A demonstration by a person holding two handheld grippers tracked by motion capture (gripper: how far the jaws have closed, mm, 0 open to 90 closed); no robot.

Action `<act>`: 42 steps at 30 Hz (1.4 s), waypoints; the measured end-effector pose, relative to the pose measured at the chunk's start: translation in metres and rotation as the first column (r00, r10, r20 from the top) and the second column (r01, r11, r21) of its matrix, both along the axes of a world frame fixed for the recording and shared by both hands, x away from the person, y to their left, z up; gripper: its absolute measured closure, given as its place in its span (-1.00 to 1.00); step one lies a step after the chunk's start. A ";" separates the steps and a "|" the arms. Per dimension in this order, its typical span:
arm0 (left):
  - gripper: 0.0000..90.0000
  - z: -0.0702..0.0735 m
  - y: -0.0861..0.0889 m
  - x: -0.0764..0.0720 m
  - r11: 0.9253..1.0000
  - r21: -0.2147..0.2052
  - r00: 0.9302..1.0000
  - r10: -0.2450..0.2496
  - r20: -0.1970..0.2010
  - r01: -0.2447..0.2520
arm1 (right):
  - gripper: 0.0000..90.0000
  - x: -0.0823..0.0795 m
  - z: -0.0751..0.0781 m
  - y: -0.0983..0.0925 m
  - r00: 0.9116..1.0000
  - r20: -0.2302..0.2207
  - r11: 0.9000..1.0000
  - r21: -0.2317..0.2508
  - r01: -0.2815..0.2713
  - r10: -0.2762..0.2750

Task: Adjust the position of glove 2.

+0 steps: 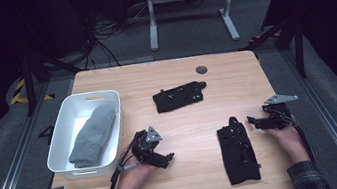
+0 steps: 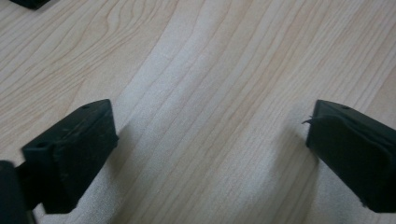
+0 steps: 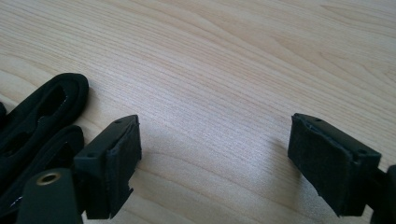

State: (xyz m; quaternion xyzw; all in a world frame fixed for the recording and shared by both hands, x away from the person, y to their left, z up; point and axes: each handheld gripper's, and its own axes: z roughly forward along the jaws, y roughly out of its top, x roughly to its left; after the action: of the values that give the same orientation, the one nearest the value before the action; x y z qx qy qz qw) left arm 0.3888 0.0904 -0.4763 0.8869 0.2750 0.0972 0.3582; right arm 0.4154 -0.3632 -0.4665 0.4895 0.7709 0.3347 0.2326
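A grey sock (image 1: 92,135) lies in a white bin (image 1: 60,142) at the table's left. Two black gloves rest on the wood: one (image 1: 179,96) near the middle back, one (image 1: 238,153) at the front right. My left gripper (image 1: 167,158) sits just right of the bin, open, with bare wood between its jaws (image 2: 210,135). Right of the front glove, my right gripper (image 1: 251,120) is open, its tips close to the glove's upper edge. In the right gripper view the glove (image 3: 32,126) lies beside the left jaw, outside the gap (image 3: 215,149).
A small dark round grommet (image 1: 202,70) sits near the table's back edge. Beyond the table stand a white desk frame (image 1: 188,5) and loose cables (image 1: 102,33) on the floor. Bare wood (image 1: 192,131) spreads between the two gloves.
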 end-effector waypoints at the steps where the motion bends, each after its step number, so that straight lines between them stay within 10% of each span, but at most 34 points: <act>1: -0.88 0.001 0.000 0.000 1.000 -0.001 1.000 0.000 -0.001 0.000 | -0.60 0.000 0.000 0.000 1.000 -0.001 1.000 0.001 0.001 -0.001; 19: 0.99 0.039 -0.022 0.041 0.999 -0.038 0.999 -0.016 -0.045 0.014 | -0.61 0.000 0.000 0.000 1.000 -0.003 1.000 0.001 0.008 -0.008; 42: 1.00 0.058 -0.056 0.158 0.997 0.037 0.998 0.061 0.014 -0.062 | -0.61 0.000 0.000 0.000 1.000 -0.001 1.000 0.001 0.018 -0.018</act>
State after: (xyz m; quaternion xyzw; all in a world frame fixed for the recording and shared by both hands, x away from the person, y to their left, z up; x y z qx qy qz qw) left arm 0.5463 0.0342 -0.4179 0.8839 0.2980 0.1190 0.3402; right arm 0.4156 -0.3631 -0.4666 0.4966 0.7665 0.3326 0.2351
